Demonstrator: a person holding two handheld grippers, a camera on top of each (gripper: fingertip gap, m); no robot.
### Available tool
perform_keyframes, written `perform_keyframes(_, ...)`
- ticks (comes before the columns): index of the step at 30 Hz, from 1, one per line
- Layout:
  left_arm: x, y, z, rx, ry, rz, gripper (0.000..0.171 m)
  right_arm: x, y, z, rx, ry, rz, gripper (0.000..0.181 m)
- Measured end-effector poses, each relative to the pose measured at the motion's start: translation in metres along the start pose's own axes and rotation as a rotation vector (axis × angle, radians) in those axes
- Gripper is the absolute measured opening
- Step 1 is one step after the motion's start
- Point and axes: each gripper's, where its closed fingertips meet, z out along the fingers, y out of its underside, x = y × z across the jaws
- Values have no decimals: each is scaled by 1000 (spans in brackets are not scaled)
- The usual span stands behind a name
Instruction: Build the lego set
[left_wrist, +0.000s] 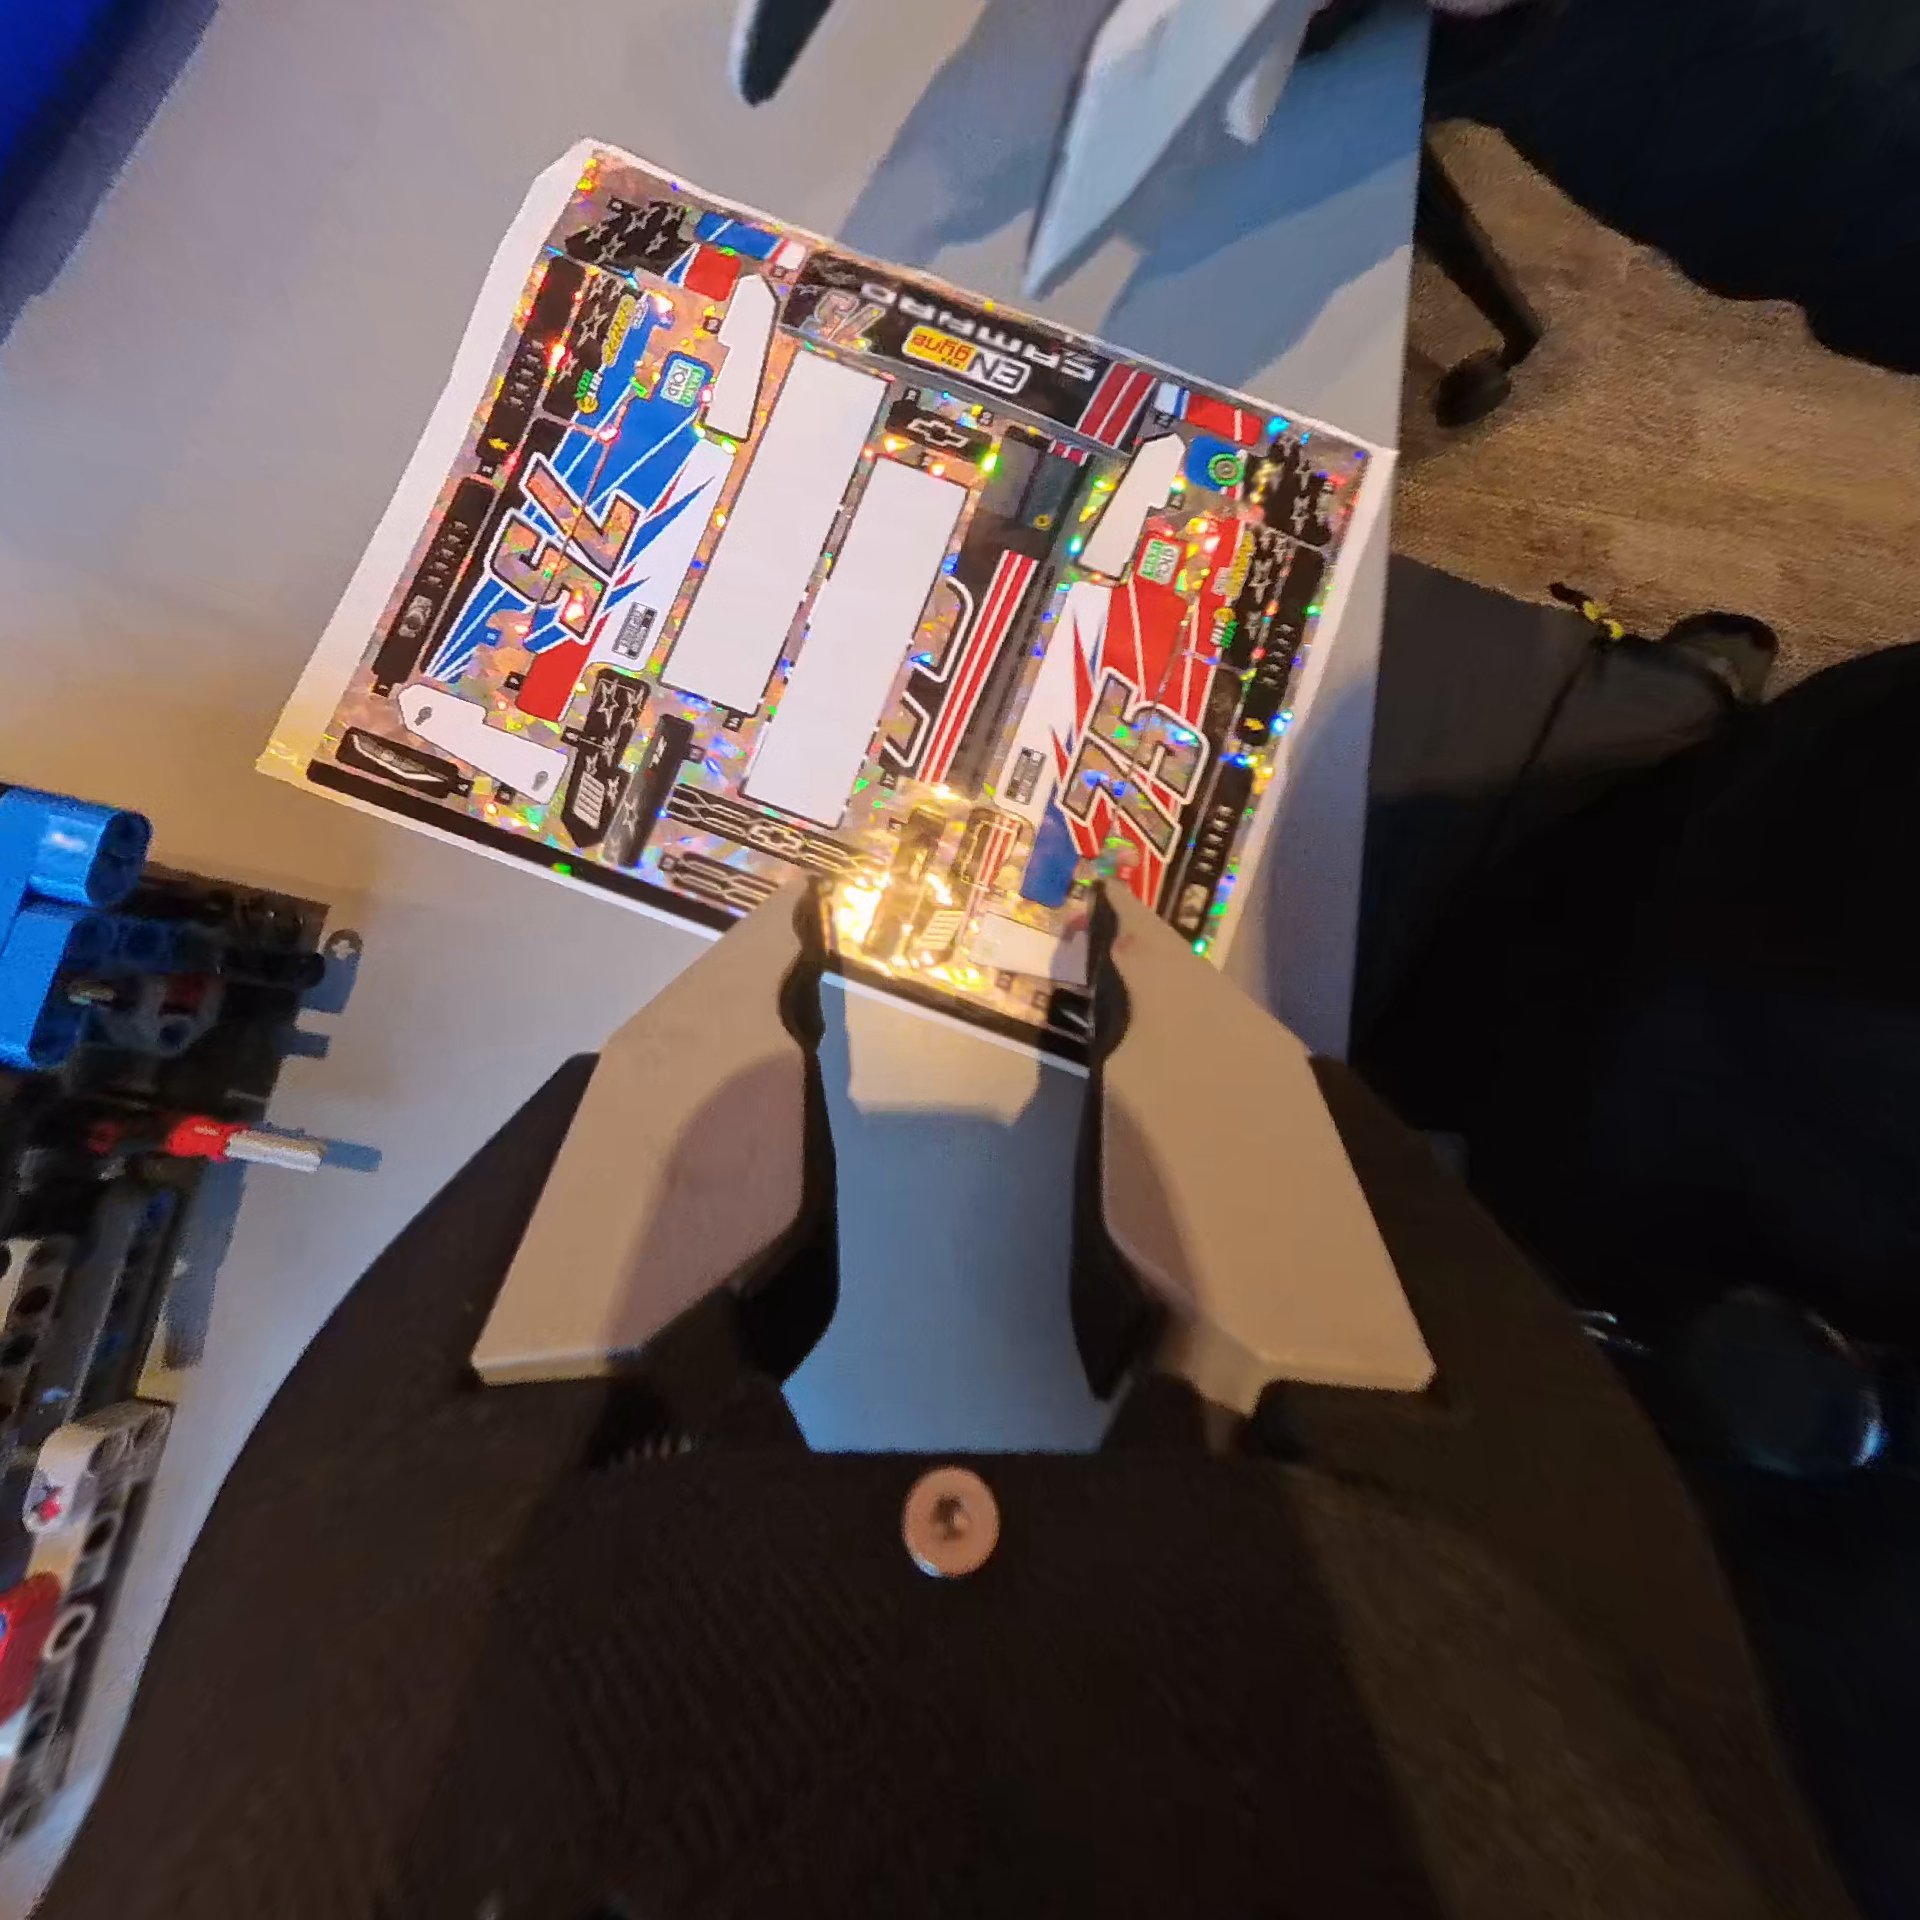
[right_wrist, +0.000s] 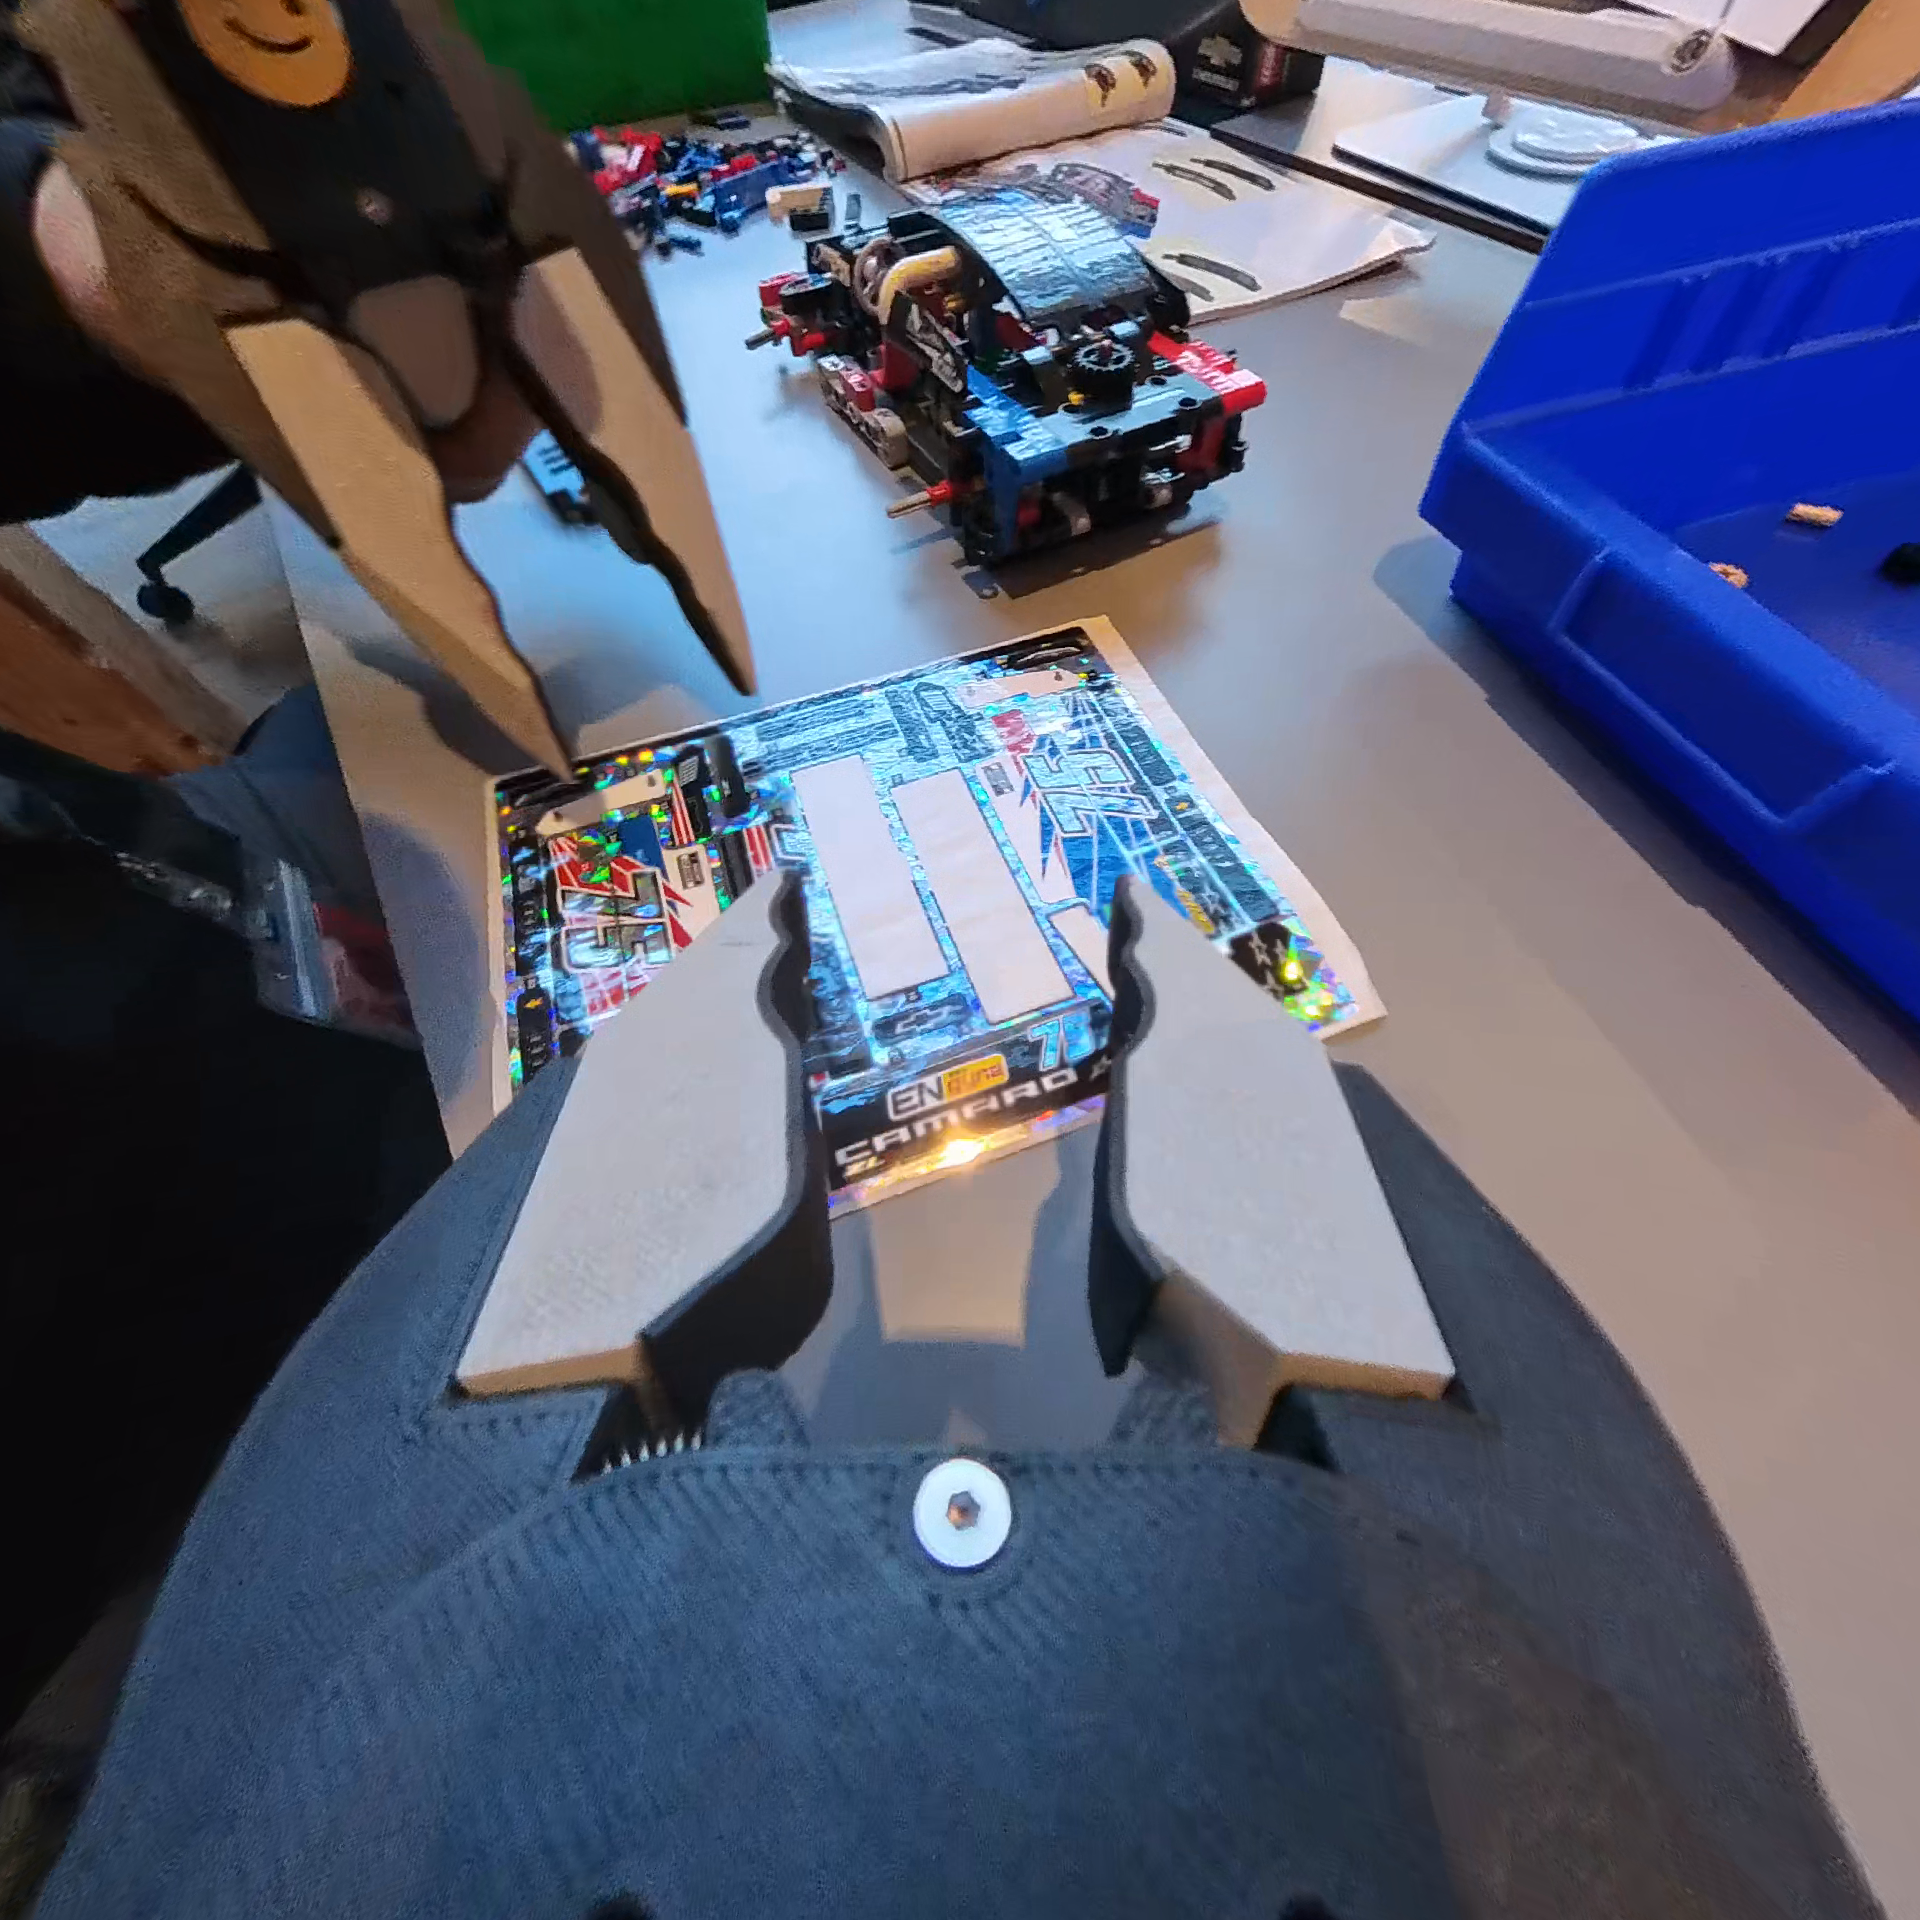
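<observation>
A glittery sticker sheet lies flat on the grey table; several of its stickers are gone, leaving white gaps. My left gripper is open and empty, its tips just over the sheet's near edge. My right gripper is open and empty, hovering over the sheet from the opposite side. The left gripper also shows in the right wrist view, pointing down at the sheet's corner. The partly built black, blue and red lego car stands beyond the sheet; it also shows in the left wrist view.
A blue plastic bin stands right of the sheet. Loose lego pieces and an open instruction booklet lie behind the car. The table edge runs close beside the sheet, with floor and a chair base beyond. The grippers' ends are close to 11 centimeters from one another.
</observation>
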Motion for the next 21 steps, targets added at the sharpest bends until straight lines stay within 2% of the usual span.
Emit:
perform_keyframes(7, -10, -1, 16, -51, 13, 37, 48, -32, 13, 21, -136, -125, -115, 57)
perform_keyframes(12, -13, 2, 20, -76, 20, 105, 48, -43, 30, 27, -249, -162, -156, 59)
perform_keyframes(15, -15, 1, 21, -52, 26, 100, 46, -46, 34, 23, -267, -171, -138, 60)
perform_keyframes(21, -5, 3, 21, -24, 23, 99, 54, -66, 38, 12, -265, -150, -94, 64)
